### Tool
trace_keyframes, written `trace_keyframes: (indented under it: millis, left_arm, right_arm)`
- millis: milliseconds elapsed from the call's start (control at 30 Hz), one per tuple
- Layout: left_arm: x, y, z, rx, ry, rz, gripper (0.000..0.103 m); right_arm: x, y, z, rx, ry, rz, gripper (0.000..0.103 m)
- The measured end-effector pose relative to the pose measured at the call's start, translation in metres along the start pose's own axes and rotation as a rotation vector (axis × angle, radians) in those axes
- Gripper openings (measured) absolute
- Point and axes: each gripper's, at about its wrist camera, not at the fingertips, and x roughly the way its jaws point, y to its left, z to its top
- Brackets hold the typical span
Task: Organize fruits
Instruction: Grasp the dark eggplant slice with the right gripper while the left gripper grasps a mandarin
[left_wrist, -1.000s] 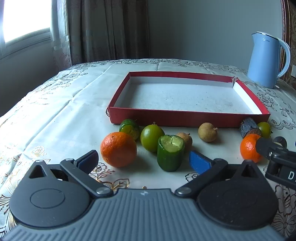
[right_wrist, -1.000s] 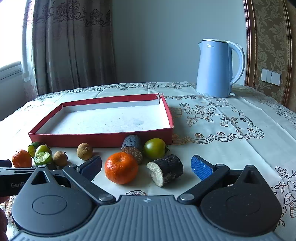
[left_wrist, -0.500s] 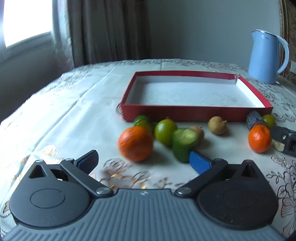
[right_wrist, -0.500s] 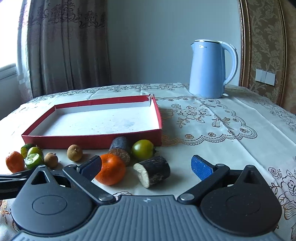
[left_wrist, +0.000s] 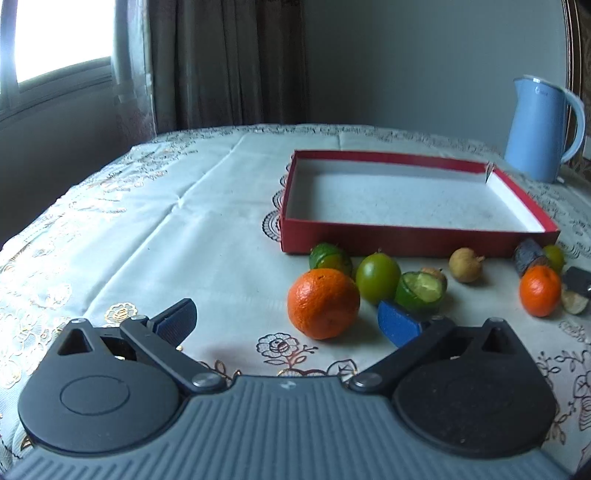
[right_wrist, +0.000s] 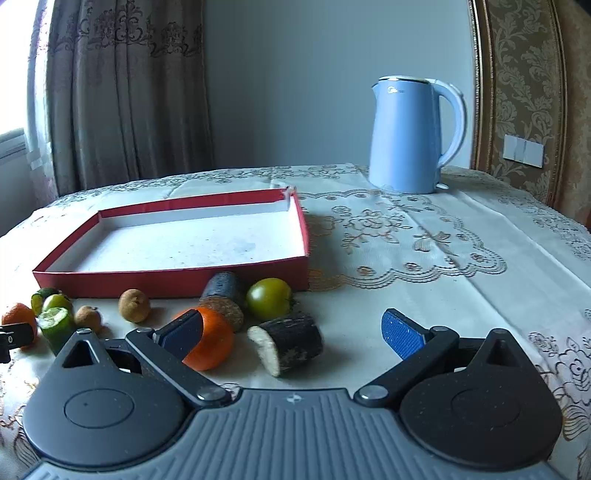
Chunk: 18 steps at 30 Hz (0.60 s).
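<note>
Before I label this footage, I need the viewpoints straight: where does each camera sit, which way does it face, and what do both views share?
Left wrist: rides the left gripper low over the cloth, facing the shallow red cardboard tray to its right; its own open blue-padded fingers show.
Right wrist: rides the right gripper, facing the tray to its left and the light blue electric kettle; its open fingers show.
Shared: tray, kettle and the row of fruit.
</note>
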Motion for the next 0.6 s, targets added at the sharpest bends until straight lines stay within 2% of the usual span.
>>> trace_keyframes:
  millis: [133, 367, 600]
  left_arm:
    - [0.008, 0.0, 0.0, -0.02, 0.012, -0.014, 0.103]
    - [0.024, 0.001, 0.003, -0.035, 0.023, 0.007, 0.103]
    - [0.028, 0.001, 0.002, -0.026, 0.017, 0.004, 0.095]
  right_arm:
    - [-0.001, -0.011, -0.001, 0.016, 0.0, -0.02, 0.103]
    - [-0.001, -0.021, -0.004, 0.0, 0.004, -0.037, 0.103]
    - [-0.001, -0.02, -0.006, -0.039, -0.009, -0.022, 0.103]
